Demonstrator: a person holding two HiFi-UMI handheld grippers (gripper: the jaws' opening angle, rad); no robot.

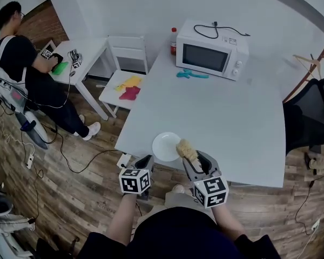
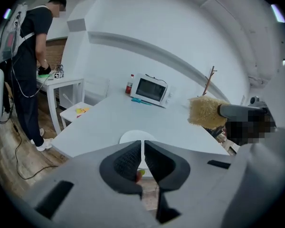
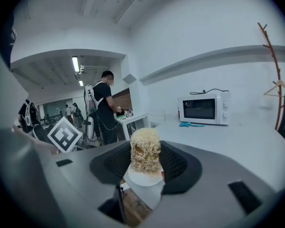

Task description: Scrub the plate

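Observation:
A round white plate [image 1: 164, 146] lies at the near edge of the white table [image 1: 221, 117]; in the left gripper view the plate [image 2: 133, 137] sits just beyond the jaws. My left gripper [image 1: 145, 162] hovers at the table edge just left of the plate, jaws shut with nothing between them [image 2: 142, 156]. My right gripper [image 1: 195, 161] is shut on a scrubber with a white handle and a yellow fibrous head [image 1: 187, 148], which hangs over the plate's right rim. The same scrubber [image 3: 145, 151] stands up between the right jaws and shows at the right of the left gripper view [image 2: 206, 111].
A white microwave [image 1: 211, 50] stands at the table's far end with a teal item [image 1: 192, 74] and a red bottle [image 1: 173, 41] beside it. A white chair [image 1: 125, 85] holds yellow and pink things. A person [image 1: 27, 74] works at a small table on the left. A black chair [image 1: 310, 117] is on the right.

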